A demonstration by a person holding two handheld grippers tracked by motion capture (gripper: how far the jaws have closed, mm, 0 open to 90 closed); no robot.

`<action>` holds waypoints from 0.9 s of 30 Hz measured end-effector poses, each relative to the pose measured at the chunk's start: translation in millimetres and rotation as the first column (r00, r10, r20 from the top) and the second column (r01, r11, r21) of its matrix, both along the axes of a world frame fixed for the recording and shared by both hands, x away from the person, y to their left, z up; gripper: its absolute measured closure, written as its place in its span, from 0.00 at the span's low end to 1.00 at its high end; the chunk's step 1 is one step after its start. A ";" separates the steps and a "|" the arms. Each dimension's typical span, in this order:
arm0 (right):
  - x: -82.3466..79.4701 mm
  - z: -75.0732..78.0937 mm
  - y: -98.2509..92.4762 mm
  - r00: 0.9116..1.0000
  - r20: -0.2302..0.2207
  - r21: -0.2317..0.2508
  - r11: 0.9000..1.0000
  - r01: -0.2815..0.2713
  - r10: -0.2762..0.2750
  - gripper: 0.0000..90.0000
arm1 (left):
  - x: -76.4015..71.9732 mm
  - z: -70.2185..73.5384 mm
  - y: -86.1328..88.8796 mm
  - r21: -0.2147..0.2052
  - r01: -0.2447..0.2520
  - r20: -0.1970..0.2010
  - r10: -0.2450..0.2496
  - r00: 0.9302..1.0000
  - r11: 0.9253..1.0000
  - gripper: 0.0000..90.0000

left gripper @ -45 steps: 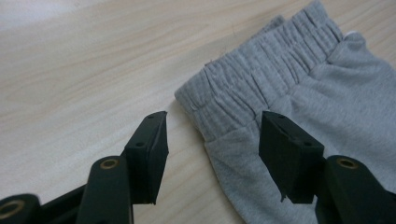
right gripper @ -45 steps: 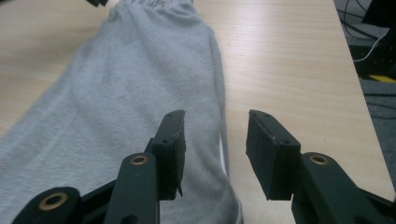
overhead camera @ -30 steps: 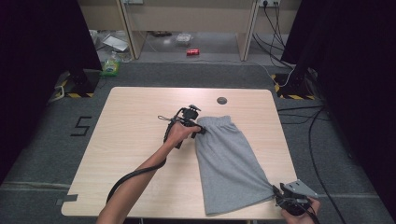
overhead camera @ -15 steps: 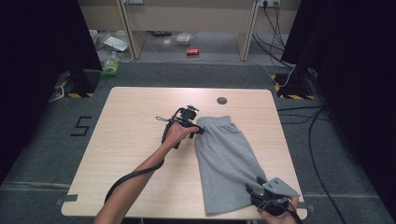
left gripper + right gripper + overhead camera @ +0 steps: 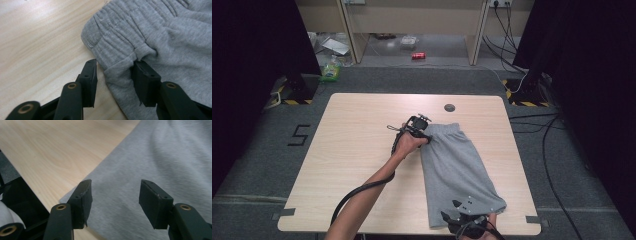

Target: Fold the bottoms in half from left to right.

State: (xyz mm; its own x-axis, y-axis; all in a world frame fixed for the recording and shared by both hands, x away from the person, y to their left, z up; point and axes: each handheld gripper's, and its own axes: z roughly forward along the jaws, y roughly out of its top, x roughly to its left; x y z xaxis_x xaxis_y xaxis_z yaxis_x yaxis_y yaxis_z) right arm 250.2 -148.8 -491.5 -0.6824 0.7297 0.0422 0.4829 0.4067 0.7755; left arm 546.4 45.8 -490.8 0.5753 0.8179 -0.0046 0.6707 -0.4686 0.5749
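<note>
Two grippers work grey shorts [image 5: 459,170] mid-frame; left gripper [image 5: 113,75], just closing, brackets a waistband fold, pinning it; right gripper [image 5: 113,195], just opening, hovers released over the hem, bottom.

Bare table [image 5: 357,150] left of the grey shorts [image 5: 457,170]: wide free room. A narrower clear strip lies right of them. Small round grommet [image 5: 450,107] near far edge, flush. Left gripper [image 5: 421,131] and forearm cross the middle.

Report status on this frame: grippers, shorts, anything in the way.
Left gripper closing at the waistband, fold of shorts between jaws, not pinched. Right gripper opening over the hem, holding nothing. Table around them bare.
</note>
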 end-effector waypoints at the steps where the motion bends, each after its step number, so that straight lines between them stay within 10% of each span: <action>1: -0.5 -0.6 2.7 1.000 -0.005 -0.001 1.000 -0.007 0.007 0.49 | 0.6 0.0 -0.6 0.010 0.002 0.006 -0.002 1.000 1.000 0.64; 14: -4.0 -20.3 54.6 0.991 -0.037 -0.109 0.986 -0.129 0.125 0.44 | 2.4 -0.2 -1.9 0.011 -0.004 0.011 0.004 1.000 1.000 0.67; 27: 4.3 -19.8 55.2 0.995 -0.018 -0.100 0.990 -0.098 0.097 0.90 | 4.2 0.9 -2.8 0.038 0.022 0.021 -0.023 1.000 0.999 0.76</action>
State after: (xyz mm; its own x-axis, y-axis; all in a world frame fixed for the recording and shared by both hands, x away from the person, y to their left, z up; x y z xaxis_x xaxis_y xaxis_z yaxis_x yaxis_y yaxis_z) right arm 254.5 -93.6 -511.3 -0.7505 0.6607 -0.0187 0.4469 0.5280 0.7221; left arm 550.7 43.1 -489.9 0.5930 0.8043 0.0389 0.6476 -0.5050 0.5707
